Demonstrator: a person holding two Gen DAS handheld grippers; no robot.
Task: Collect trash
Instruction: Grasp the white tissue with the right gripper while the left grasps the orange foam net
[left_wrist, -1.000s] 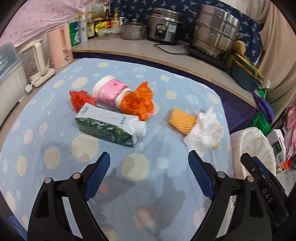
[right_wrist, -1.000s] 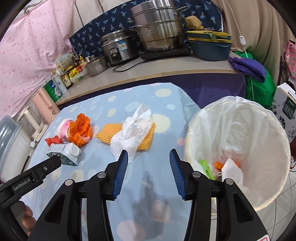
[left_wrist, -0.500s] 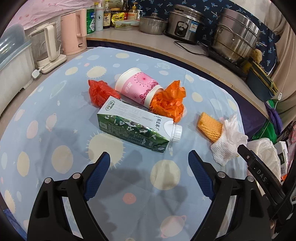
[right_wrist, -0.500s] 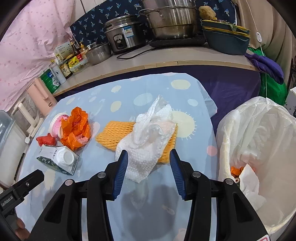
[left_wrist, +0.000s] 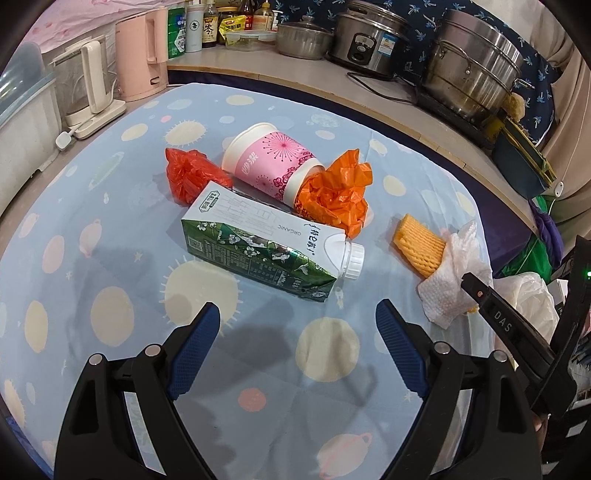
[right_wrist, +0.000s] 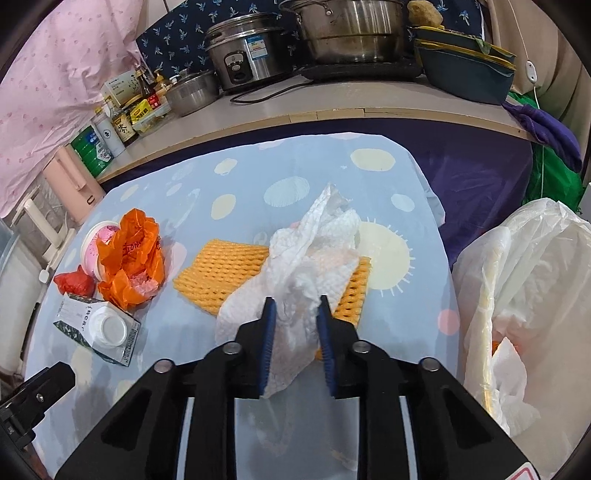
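Nearest in the right wrist view: right gripper (right_wrist: 293, 306), black arms with blue pads, jaws just closing and now pinching a crumpled white paper towel (right_wrist: 314, 254) between them. Under that towel, flat on the pale blue tablecloth with sun and planet prints (right_wrist: 240, 181): a yellow-orange foam net sleeve (right_wrist: 218, 273), partly covered by the towel. Just right of the table's edge: a bin lined with a white plastic bag (right_wrist: 517, 280), some white and orange scraps inside. Further left on the cloth: a crumpled orange plastic bag (right_wrist: 129, 266), touching a pink-and-white paper cup lying on its side (right_wrist: 96, 243); a small red plastic bag (right_wrist: 74, 282) beside them; a green-and-white milk carton with a white screw cap (right_wrist: 94, 326) just in front.

Nearest in the left wrist view: left gripper (left_wrist: 297, 326), pads spread wide, nothing between them, hovering above the cloth just short of the milk carton (left_wrist: 258, 245). Beyond the carton: red bag (left_wrist: 188, 175), paper cup (left_wrist: 269, 160), orange bag (left_wrist: 338, 195) spilling from the cup's mouth. Off to the right: foam sleeve (left_wrist: 417, 245) and paper towel (left_wrist: 448, 284), one black finger of the right gripper laid over the towel.

Farthest back: a wooden counter (right_wrist: 332, 107) with a steel rice cooker (right_wrist: 243, 55), a large steel steamer pot (left_wrist: 476, 70), a pink electric kettle (left_wrist: 142, 57), bottles and jars.
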